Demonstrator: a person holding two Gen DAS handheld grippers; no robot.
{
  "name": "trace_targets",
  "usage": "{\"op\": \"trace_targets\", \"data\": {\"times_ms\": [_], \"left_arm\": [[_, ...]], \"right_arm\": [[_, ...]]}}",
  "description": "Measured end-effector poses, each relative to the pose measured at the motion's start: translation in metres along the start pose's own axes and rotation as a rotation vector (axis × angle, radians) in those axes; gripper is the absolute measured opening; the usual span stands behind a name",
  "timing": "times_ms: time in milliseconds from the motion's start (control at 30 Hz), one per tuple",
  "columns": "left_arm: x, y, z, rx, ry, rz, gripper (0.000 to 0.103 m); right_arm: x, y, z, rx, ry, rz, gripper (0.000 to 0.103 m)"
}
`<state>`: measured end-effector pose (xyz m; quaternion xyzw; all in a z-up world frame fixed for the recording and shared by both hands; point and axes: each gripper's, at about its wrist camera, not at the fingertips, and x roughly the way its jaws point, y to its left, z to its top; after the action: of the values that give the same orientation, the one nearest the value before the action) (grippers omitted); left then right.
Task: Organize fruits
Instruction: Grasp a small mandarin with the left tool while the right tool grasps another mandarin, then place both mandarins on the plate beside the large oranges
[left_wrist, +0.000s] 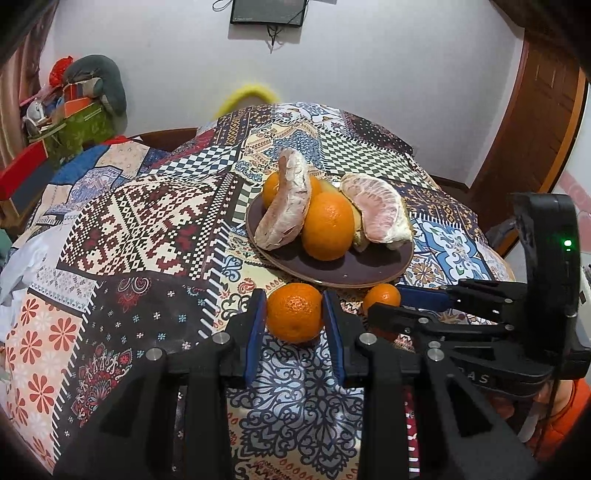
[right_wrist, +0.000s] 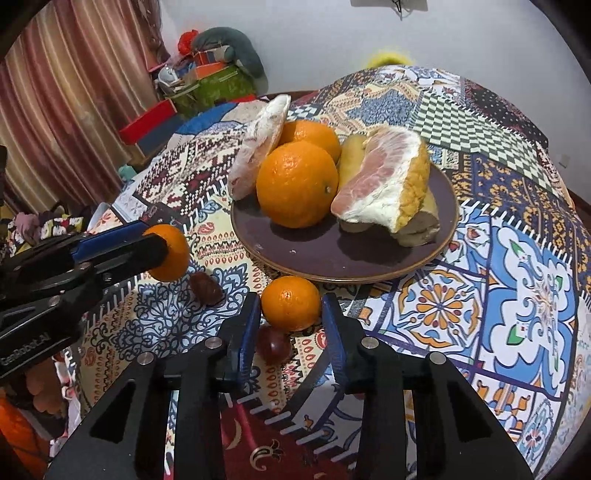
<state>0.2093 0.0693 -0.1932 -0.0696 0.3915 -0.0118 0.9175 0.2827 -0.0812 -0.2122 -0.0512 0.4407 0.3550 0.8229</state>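
**Two tangerines bracketed in front of a loaded plate**

The left gripper (left_wrist: 294, 314) reaches over the patchwork tablecloth (left_wrist: 140, 236) with its blue pads on either side of a tangerine (left_wrist: 294, 312). Both pads look pressed to the peel, so it seems to be grasping the fruit, though the fisheye view leaves the contact on the right pad hard to confirm. From the right wrist view the same gripper (right_wrist: 162, 245) comes in from the left with that tangerine (right_wrist: 173, 251) at its tips.

The right gripper (right_wrist: 290, 314) stands around a smaller tangerine (right_wrist: 290, 302). A sliver of cloth shows between the fruit and each pad, so its jaws are spread rather than clenched. In the left wrist view this second tangerine (left_wrist: 382, 297) sits just right of the left gripper, between the tips of the right gripper (left_wrist: 384, 301).

Directly ahead of both grippers lies a dark plate (right_wrist: 317, 254) holding two oranges (right_wrist: 297, 182), two peeled pomelo pieces (right_wrist: 384, 184) and a yellowish fruit partly hidden between them.

Near the right gripper's left finger lie two small dark red fruits on the cloth: one (right_wrist: 205, 288) ahead and to the left, one (right_wrist: 273, 345) just behind the smaller tangerine
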Motion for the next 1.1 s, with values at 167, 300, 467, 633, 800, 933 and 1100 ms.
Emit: {"op": "trace_targets", "data": {"times_ms": [167,300,467,633,800,933,1100], "left_arm": [[0.001,-0.006,0.007,0.005,-0.012,-0.017,0.031],[0.003,-0.013,0.014,0.012,-0.022,-0.035,0.031],[0.011,-0.025,0.022,0.023,-0.021,-0.065,0.031],[0.024,-0.036,0.026,0.042,-0.005,-0.083,0.031],[0.042,-0.042,0.028,0.054,0.027,-0.094,0.031],[0.049,-0.047,0.029,0.066,0.033,-0.101,0.031],[0.055,-0.045,0.032,0.056,0.04,-0.106,0.031]], "right_arm": [[-0.017,-0.005,0.003,0.009,-0.045,-0.011,0.031],[-0.024,-0.013,0.007,0.014,-0.072,-0.032,0.031],[-0.028,-0.028,0.011,0.037,-0.089,-0.053,0.031],[-0.025,-0.035,0.014,0.043,-0.086,-0.052,0.031],[-0.019,-0.037,0.015,0.035,-0.079,-0.042,0.031],[-0.017,-0.04,0.016,0.037,-0.08,-0.03,0.031],[-0.016,-0.043,0.018,0.035,-0.081,-0.024,0.031]]}}
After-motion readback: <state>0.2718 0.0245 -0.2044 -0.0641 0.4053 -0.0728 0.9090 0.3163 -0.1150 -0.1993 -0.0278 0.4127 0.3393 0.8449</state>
